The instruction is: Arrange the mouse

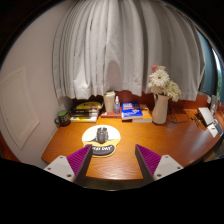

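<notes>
- Mouse [101,134] is sitting on a round white mouse mat [101,141] near the front edge of the wooden table [60,138], just ahead of the hand-held gripper [113,158] and slightly off its centreline; it appears to be lying end-on to the camera, though its exact heading is hard to read.
- Mat placement is likely marking the working spot; the mouse is resting centrally on it, apart from everything else.
- Hand-held gripper is hovering with its fingers spread wide and nothing between the purple pads [76,158]; no contact with the mouse.
- Pose: it is being held above and back from the table, tilted downward so the whole table top is showing. Judged as an approach stance, task not yet started.
- Clutter is standing well behind the mat: a white vase of flowers [160,96], a pale cup [109,101], books [85,109], a blue book [132,112]. White curtains [110,45] are hanging behind.
- Next move probably needs a descent forward, with the fingers straddling the mouse's sides.
</notes>
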